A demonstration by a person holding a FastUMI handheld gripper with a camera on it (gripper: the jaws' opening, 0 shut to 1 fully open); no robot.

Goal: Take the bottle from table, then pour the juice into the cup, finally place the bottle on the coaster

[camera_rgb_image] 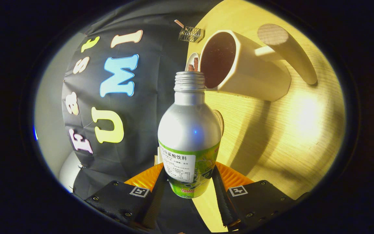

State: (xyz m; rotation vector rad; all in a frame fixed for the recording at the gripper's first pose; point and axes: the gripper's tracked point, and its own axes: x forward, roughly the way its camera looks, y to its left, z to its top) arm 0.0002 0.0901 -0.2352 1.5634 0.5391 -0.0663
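My gripper [188, 182] is shut on a silver metal bottle [189, 130] with a green label, both fingers pressing on its lower body. The bottle has no cap, and its threaded neck [189, 81] points ahead. The whole view is rolled, so the bottle lies tipped over relative to the wooden table [287, 136]. Its mouth sits right at the rim of a white cup [252, 74] with a big handle [287, 48] and a dark inside [218, 60]. No stream of juice is visible. A thin round tan edge [220, 121], perhaps the coaster, peeks from behind the bottle's shoulder.
A small white dish [193, 61] with brown pieces stands just beyond the bottle's mouth, beside the cup. Farther off is a clear little box [192, 34] at the table's far edge. The black cloth wall [141, 123] rises behind the table.
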